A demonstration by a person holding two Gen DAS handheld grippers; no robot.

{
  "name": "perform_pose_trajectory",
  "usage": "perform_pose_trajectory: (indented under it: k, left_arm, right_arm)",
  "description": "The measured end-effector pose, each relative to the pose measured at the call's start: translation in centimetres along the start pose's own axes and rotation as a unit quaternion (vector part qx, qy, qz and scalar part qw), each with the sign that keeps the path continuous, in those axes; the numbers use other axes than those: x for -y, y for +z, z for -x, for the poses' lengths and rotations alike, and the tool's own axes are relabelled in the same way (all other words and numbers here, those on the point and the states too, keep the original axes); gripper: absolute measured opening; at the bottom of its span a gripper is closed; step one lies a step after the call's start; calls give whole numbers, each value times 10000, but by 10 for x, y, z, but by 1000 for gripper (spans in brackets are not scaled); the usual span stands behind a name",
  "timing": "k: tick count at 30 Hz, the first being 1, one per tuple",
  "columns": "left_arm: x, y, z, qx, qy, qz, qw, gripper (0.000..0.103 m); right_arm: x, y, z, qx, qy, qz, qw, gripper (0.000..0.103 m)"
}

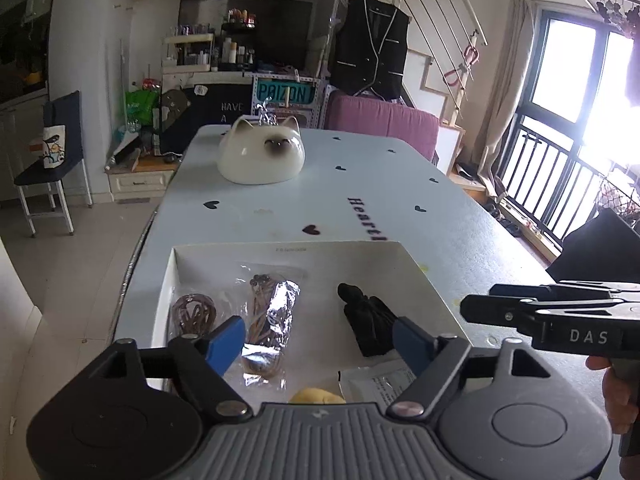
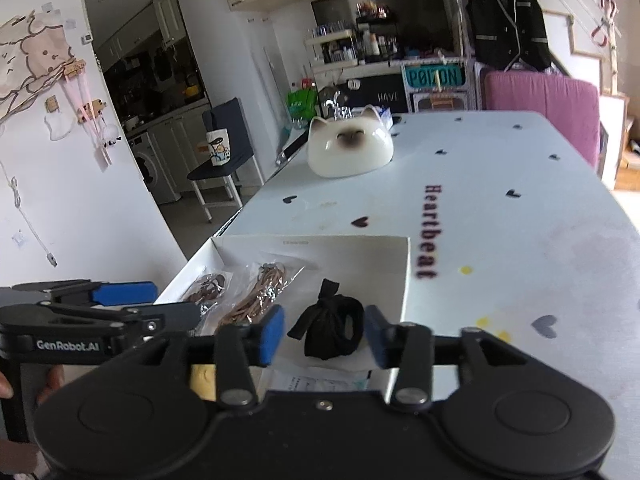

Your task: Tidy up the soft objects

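Observation:
A shallow white box [image 1: 224,250] [image 2: 384,244] sits on the near end of the table. In it lie a black rolled cloth [image 1: 368,320] [image 2: 332,330], a clear bag of brown cord [image 1: 268,312] [image 2: 252,296], a second brown cord bundle [image 1: 194,314] [image 2: 208,282], a yellow soft piece [image 1: 318,396] [image 2: 202,378] and a white packet [image 1: 380,382] [image 2: 320,382]. My left gripper [image 1: 320,346] is open and empty above the box. My right gripper [image 2: 324,338] is open, its blue pads either side of the black cloth without touching it; it also shows in the left wrist view [image 1: 560,312].
A white cat-shaped cushion [image 1: 262,152] [image 2: 350,148] sits at the table's far end. The pale tablecloth [image 1: 400,184] [image 2: 500,220] has heart prints. A chair [image 1: 52,152] stands left of the table, a pink sofa [image 1: 384,124] behind it.

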State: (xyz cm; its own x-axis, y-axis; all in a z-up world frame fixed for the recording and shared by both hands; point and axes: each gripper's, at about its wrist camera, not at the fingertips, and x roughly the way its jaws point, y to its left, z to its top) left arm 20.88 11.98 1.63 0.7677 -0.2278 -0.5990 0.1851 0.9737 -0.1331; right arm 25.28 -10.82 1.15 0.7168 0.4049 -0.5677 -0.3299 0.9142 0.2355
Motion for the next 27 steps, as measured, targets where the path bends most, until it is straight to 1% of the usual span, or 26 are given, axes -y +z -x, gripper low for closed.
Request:
perform_pose_trajectory:
  k: [5,7,11,15,19,23,27]
  left_arm:
    - [4,-5,26,223,110,64,9997,94]
    - [5,-7,37,321,151,93,9993,95]
    - [8,-12,54,477,231,140,9985,101]
    - [11,-17,71,648,224,198,9975,103]
    - [17,-24,85,722,278,114,9969,103]
    - [23,-32,98,808,215,108,9964,103]
    - [30,-42,106,899,391,31,9952,103]
  right_arm:
    - [-4,-8,23,202,-161,126,9996,60]
    - [-4,-11,32,270,-192,112,9994,66]
    - [-6,-16,51,450,-280,129,9985,72]
    - [-10,-21,68,623,-325,172,9974,80]
    - [-11,-26,85,795,-401,199,9958,86]
    - [-11,-34,99,920,-511,220,9942,89]
    - [-10,-44,112,987,-579,204,9932,95]
